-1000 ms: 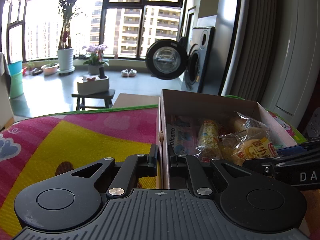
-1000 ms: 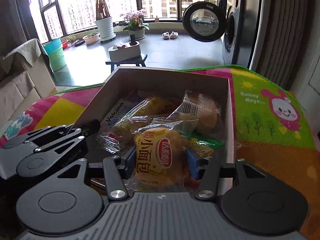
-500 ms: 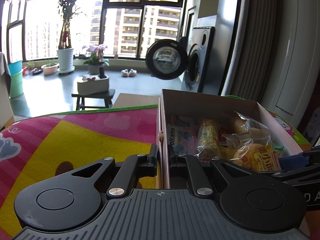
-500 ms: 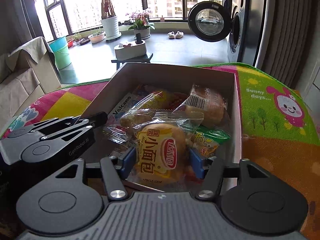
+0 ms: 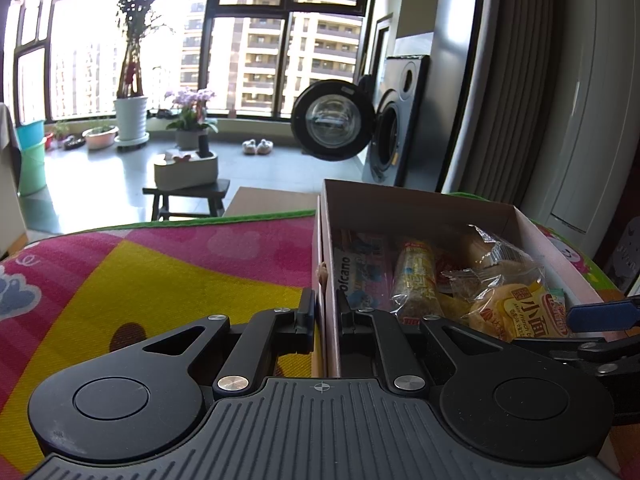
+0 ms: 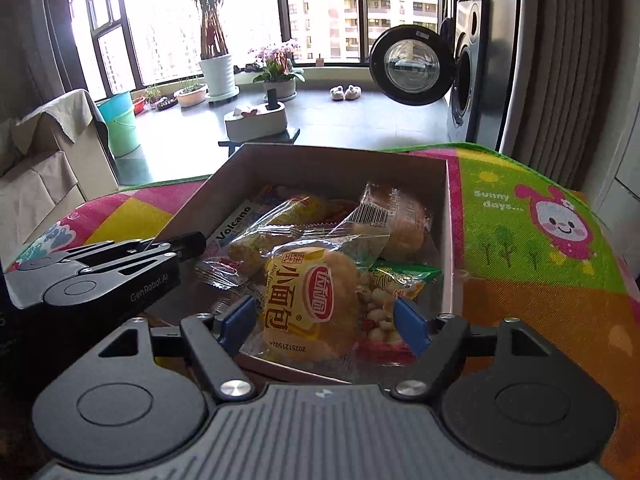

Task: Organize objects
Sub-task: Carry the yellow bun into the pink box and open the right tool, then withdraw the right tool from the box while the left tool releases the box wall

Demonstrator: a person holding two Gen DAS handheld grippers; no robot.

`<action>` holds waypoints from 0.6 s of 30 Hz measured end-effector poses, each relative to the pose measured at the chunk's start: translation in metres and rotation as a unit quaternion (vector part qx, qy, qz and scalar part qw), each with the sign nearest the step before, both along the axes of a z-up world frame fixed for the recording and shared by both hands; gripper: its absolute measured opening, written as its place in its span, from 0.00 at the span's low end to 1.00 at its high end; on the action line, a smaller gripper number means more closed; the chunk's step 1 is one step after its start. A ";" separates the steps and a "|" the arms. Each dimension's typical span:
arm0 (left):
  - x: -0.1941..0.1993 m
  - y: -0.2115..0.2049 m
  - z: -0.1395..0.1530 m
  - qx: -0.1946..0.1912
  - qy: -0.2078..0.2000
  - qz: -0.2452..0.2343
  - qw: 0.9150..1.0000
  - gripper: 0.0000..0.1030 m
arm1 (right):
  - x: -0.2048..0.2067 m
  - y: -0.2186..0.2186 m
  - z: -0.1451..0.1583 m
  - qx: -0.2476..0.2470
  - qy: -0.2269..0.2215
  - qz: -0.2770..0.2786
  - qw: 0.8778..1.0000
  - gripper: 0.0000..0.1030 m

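Observation:
An open cardboard box (image 5: 400,204) (image 6: 320,160) stands on a colourful play mat and holds several snack packets. My left gripper (image 5: 326,312) is shut on the box's left wall near its front corner; in the right wrist view its fingertips (image 6: 188,242) show at that wall. A yellow bread packet (image 6: 308,300) (image 5: 516,308) lies on top of the pile at the box's near end. My right gripper (image 6: 324,320) stands open around it, blue pads (image 6: 410,324) clear of both sides. A Volcano pack (image 6: 236,220) and a barcoded bun (image 6: 400,220) lie further in.
The play mat (image 6: 528,220) stretches right of the box and left of it (image 5: 160,280). Beyond the mat's far edge are a stool with a white container (image 6: 256,120), a washing machine with its door open (image 6: 412,64), potted plants and a draped cardboard box (image 6: 40,168).
My right gripper's fingers have spread apart and let go of the yellow bread packet, which now rests in the box. The gripper drew back slightly. The left gripper has not moved.

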State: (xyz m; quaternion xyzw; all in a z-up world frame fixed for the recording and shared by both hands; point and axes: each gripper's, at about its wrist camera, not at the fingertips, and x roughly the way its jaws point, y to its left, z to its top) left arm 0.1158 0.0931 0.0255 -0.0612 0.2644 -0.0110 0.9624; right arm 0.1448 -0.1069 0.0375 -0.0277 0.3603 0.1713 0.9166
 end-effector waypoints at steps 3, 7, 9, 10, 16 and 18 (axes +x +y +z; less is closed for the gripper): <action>0.001 0.000 0.000 0.003 0.001 0.000 1.000 0.11 | -0.018 -0.011 0.018 0.000 -0.047 0.006 0.999 0.76; 0.001 0.001 0.000 0.002 0.001 0.000 1.000 0.11 | -0.042 -0.040 0.034 -0.005 -0.088 0.007 0.996 0.88; 0.001 0.000 0.000 0.004 0.002 0.001 1.000 0.11 | -0.050 -0.055 0.030 -0.013 -0.082 0.010 0.996 0.88; 0.001 0.000 0.000 0.006 0.002 0.002 1.000 0.11 | -0.052 -0.059 0.025 -0.017 -0.074 0.016 0.997 0.88; 0.016 -0.019 0.005 0.042 0.021 0.011 0.999 0.11 | -0.046 -0.063 -0.020 -0.063 -0.062 0.048 0.995 0.56; 0.029 -0.032 0.008 0.047 0.032 -0.005 0.998 0.11 | -0.037 -0.067 -0.025 -0.042 -0.062 0.038 0.996 0.55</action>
